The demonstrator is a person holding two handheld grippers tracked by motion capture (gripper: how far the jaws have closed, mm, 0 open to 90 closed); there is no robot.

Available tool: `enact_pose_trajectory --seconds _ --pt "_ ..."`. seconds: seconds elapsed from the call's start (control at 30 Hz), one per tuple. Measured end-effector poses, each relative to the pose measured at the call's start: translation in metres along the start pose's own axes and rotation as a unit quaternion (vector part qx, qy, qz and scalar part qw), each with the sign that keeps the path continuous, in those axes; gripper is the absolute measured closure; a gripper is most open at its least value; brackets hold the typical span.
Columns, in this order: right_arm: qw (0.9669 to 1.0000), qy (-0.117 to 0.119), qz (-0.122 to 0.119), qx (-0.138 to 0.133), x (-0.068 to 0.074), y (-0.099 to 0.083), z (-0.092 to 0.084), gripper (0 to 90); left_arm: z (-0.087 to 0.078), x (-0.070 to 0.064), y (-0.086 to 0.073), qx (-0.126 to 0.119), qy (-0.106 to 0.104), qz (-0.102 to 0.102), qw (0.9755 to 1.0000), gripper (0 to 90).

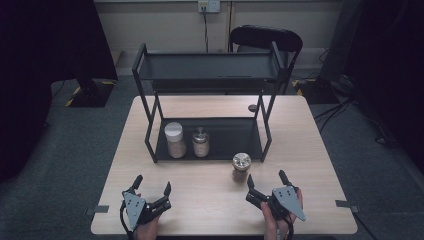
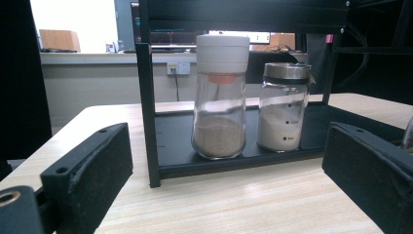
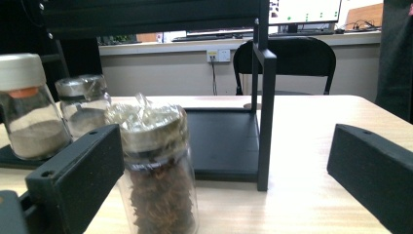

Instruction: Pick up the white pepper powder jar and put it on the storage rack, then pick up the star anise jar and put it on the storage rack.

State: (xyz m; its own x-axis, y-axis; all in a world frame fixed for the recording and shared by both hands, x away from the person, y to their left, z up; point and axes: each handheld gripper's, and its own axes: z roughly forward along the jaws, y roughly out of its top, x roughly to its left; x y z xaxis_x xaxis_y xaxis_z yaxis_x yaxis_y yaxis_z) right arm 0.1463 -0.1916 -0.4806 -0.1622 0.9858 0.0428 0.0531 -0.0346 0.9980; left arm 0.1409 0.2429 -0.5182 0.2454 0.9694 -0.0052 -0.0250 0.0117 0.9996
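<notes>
The right gripper (image 1: 265, 181) is hovering low over the near part of the table (image 1: 210, 200), its jaws spread wide and holding nothing. The jar of dark dried spice (image 1: 241, 168) is standing upright on the table just ahead of it and slightly toward its left jaw, apart from both jaws. In the right gripper view the same jar (image 3: 158, 175) is sitting close in front of the left jaw, with its metal lid wrapped in clear film, and the wide gap to the right jaw is lying open beside it.

The left gripper (image 1: 151, 186) is resting near the table's front edge, well to the left of that jar, its jaws also gaping wide with nothing between them. Ahead of it the black two-tier rack (image 1: 207, 100) is standing on the table.

Three jars are showing in all. Two are standing side by side on the rack's lower shelf, straight in front of the left gripper: a white-capped jar of tan powder (image 2: 219, 97) and, to its right, a steel-lidded jar of white grains (image 2: 284, 107). The third, the dark spice jar, is standing outside the rack, just before its front right leg. Two grippers are in play, one in each hand.
</notes>
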Motion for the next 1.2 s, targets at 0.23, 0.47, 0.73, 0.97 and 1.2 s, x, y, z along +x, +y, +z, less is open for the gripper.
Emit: enact_pose_trajectory --seconds 0.23,0.47,0.73,0.97,1.2 --pt "0.9998 -0.002 -0.019 0.006 0.002 -0.010 0.002 0.0 0.000 0.000 0.000 0.000 0.000 0.000 1.0000 3.5" --pt "0.9997 -0.004 -0.024 0.005 0.001 -0.019 0.006 0.0 0.000 0.000 0.000 0.000 0.000 0.000 1.0000 3.5" --pt "0.9999 0.006 -0.013 0.002 -0.006 -0.021 0.007 0.0 0.000 0.000 0.000 0.000 0.000 0.000 1.0000 3.5" --pt "0.9993 0.010 -0.024 -0.028 -0.005 -0.032 0.004 0.0 0.000 0.000 0.000 0.000 0.001 0.000 1.0000 3.5" --pt "0.9990 0.006 -0.025 -0.036 -0.004 -0.035 0.003 0.0 0.000 0.000 0.000 0.000 0.001 0.000 1.0000 3.5"
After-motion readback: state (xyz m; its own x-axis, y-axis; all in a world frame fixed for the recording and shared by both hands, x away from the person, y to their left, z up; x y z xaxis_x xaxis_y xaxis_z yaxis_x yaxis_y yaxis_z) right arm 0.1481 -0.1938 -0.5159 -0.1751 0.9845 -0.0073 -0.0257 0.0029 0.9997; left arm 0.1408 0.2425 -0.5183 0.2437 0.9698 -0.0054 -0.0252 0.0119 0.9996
